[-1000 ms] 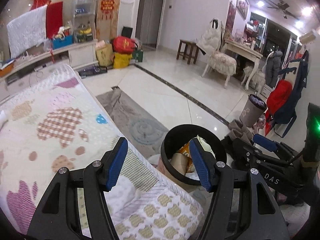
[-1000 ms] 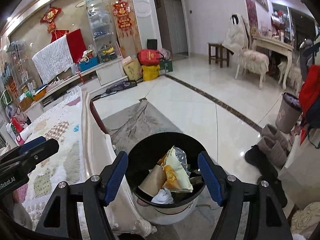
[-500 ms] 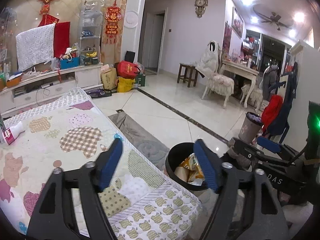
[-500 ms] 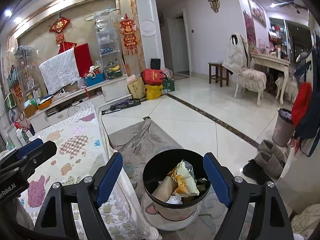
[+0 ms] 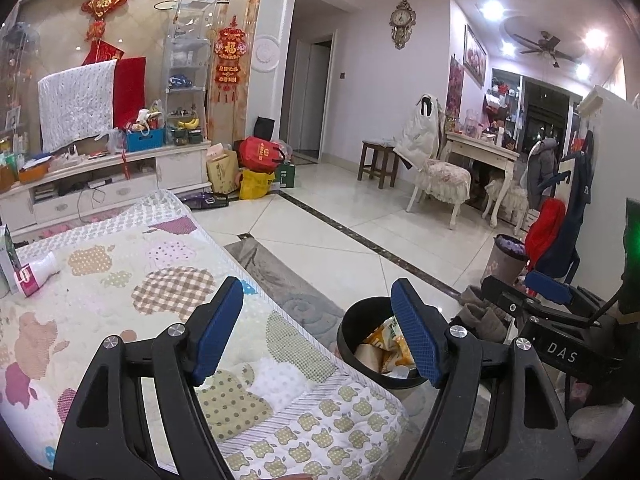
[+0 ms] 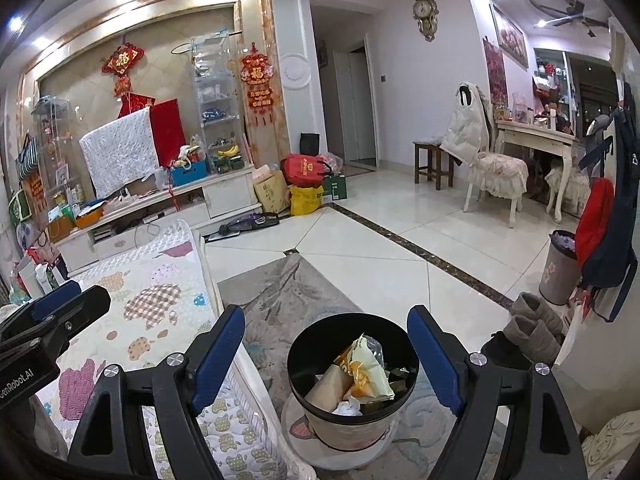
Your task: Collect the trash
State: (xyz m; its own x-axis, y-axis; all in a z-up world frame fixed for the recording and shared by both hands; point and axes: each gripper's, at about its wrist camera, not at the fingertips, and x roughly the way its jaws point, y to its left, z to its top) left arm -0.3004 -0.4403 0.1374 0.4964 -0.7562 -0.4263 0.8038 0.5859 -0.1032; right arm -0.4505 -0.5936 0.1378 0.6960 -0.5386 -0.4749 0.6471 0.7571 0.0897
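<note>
A round bin with a black liner [image 6: 352,380] stands on the floor beside the quilt-covered table [image 5: 120,280]; it holds several wrappers and crumpled paper [image 6: 356,376]. In the left wrist view the bin [image 5: 360,344] shows past the table's corner. My left gripper [image 5: 316,320] hovers open over that corner, nothing between its blue pads. My right gripper [image 6: 326,346] is open above the bin, empty. A small white bottle with a pink label [image 5: 34,276] lies on the quilt at the far left, next to a carton [image 5: 8,256].
A grey rug [image 6: 288,300] lies under the bin on the tiled floor. Boots [image 6: 532,332] and a second small bin [image 6: 560,268] stand at the right. A TV cabinet [image 5: 100,184], bags [image 5: 256,168], a chair [image 5: 436,176] and a desk line the far walls.
Both grippers rose and tilted upward, so the bin dropped lower and smaller in view and more of the room shows. Both sets of jaws widened, then held still.
</note>
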